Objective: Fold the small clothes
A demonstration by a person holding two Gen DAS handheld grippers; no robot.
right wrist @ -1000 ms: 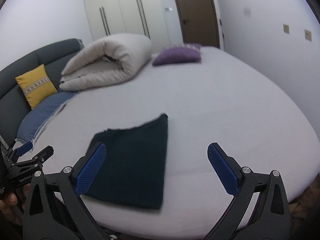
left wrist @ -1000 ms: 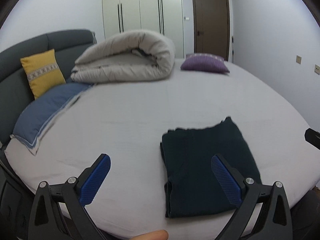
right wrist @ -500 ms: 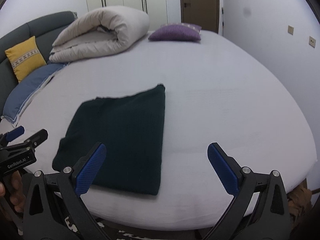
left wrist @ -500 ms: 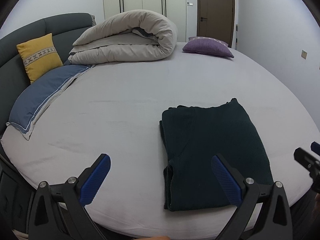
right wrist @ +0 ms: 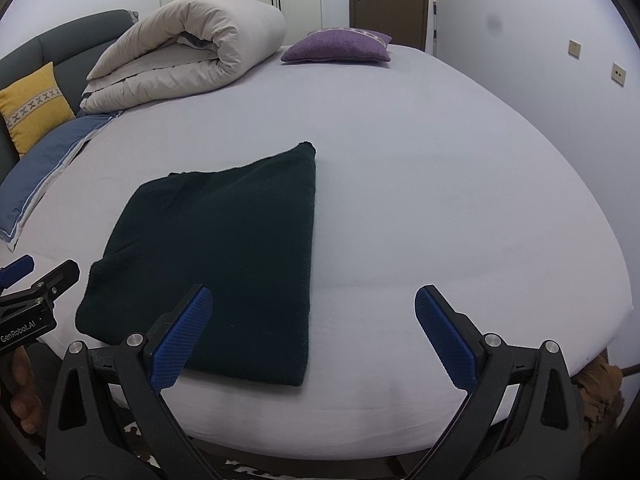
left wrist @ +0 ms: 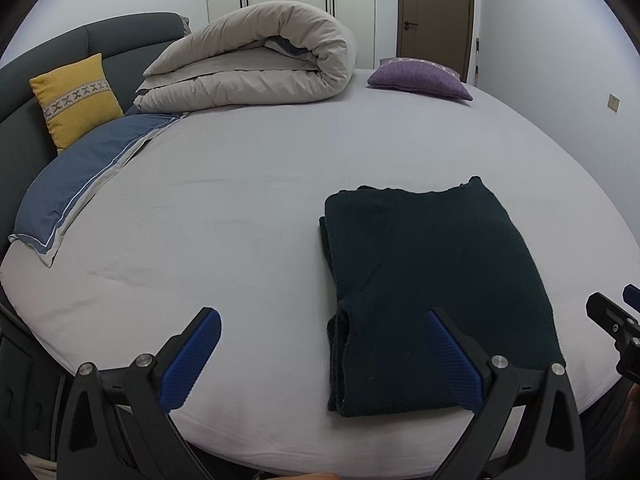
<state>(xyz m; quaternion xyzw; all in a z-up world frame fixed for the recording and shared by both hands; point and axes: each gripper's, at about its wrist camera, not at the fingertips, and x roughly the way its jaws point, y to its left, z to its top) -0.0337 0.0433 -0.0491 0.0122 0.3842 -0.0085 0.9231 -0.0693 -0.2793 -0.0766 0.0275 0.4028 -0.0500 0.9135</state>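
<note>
garment: dark green cloth, already folded into a thick rectangle, lying flat on the bed sheet near the front edge. lower right of the left cam, lower left-center of the right cam
long axis: runs front-to-back, away from both cams, layered edge on its left side
left gripper: jaws spread wide, holding nothing. its right pad sits over the cloth's near edge, rest of cloth is ahead + to the right
right gripper: also spread, empty. cloth is ahead + to the left, left pad over the near right corner
nearer: prob about even tbh, one each side of the near edge
bg: rolled duvet, upper center
</note>
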